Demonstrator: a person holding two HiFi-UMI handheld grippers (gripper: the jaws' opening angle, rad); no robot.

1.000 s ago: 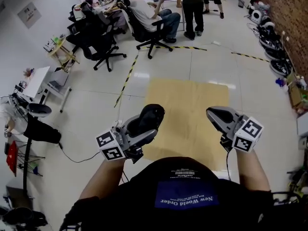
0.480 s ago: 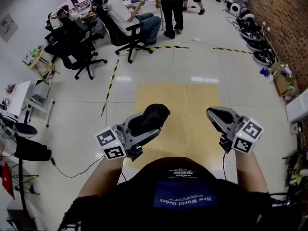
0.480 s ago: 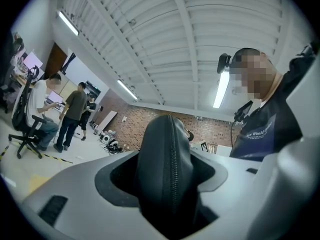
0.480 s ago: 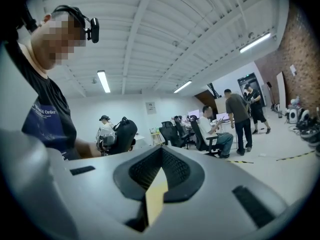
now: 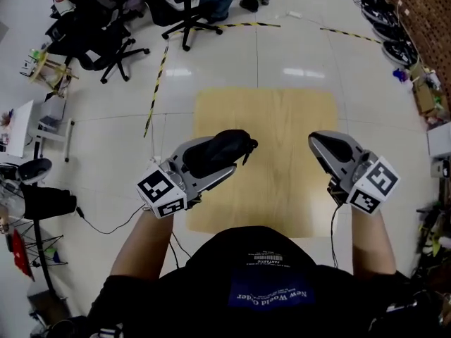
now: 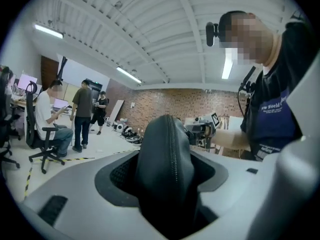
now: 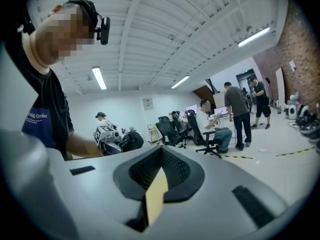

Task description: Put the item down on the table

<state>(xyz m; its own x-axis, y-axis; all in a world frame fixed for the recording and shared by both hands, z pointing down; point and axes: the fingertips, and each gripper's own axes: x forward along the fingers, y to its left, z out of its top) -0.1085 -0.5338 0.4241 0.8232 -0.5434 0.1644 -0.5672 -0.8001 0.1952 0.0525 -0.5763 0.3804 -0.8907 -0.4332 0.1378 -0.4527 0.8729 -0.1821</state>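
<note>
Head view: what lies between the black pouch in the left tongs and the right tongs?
Nothing but bare table between the black pouch and the right tongs, as the head view shows.

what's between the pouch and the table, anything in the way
Nothing visible. The left gripper holds the pouch over the table, whose wood top shows bare beneath it. The right gripper is off to the side, out of the path.

We see glossy white floor (image 5: 106, 153), brick wall (image 5: 433, 13) right, office chairs (image 5: 106, 37) upper left, strip lights (image 6: 129, 75) overhead.
</note>
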